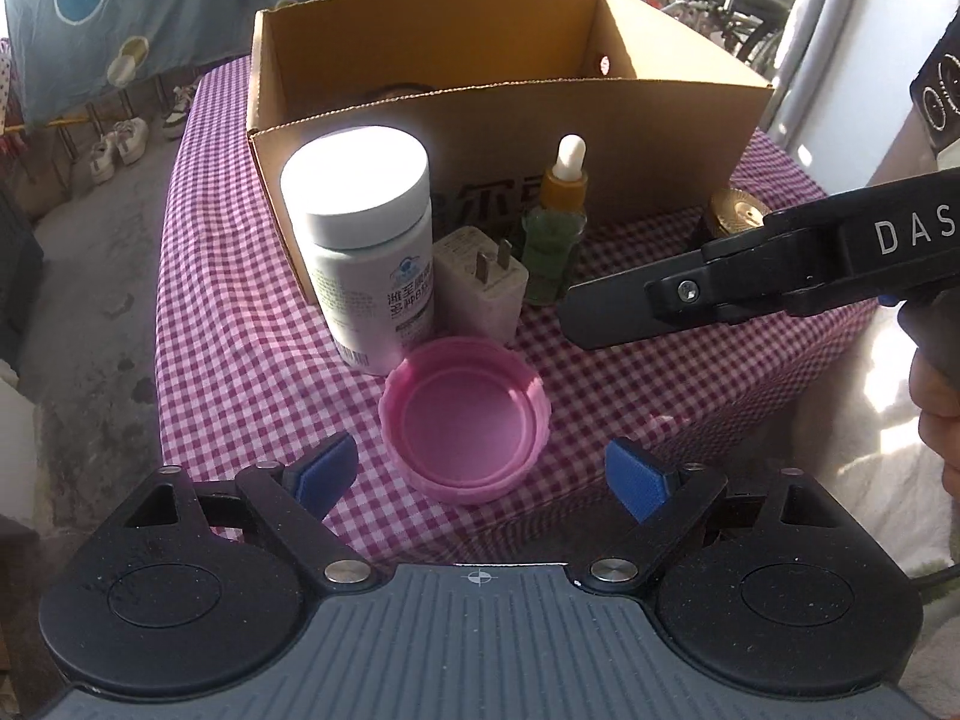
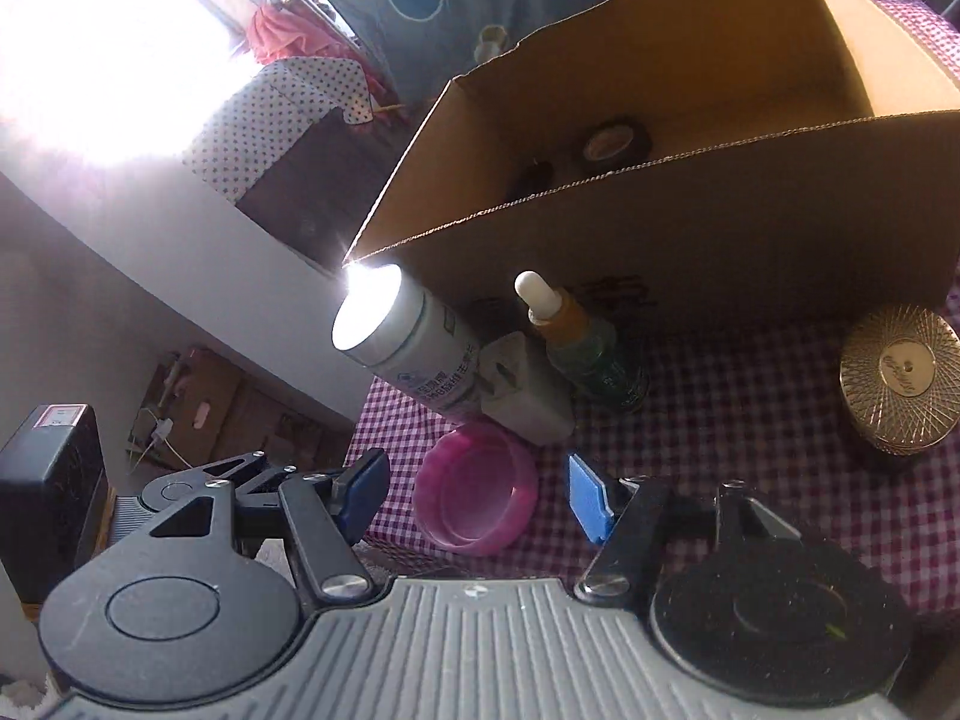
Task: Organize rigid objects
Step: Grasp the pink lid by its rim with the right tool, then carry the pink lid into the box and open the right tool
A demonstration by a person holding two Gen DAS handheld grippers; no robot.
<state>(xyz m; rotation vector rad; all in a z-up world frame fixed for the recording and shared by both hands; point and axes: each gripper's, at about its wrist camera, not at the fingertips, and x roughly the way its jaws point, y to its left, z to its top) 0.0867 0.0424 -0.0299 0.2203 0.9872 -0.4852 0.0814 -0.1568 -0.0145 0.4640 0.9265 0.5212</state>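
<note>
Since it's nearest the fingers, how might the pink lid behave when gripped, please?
The pink lid looks like rigid, thin plastic, so probably light and stiff. It lies open side up and flat, so rolling seems unlikely. Its ribbed rim should help the fingers hold it.

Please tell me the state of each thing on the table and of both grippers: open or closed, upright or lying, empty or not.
Box: open on top, holds a tape roll.
White bottle: upright, capped.
Dropper bottle: upright, closed.
Charger: prongs facing up.
Pink lid: hollow side up, empty.
Gold tin: lid on.
Left gripper: open, empty.
Right gripper: open, empty.
</note>
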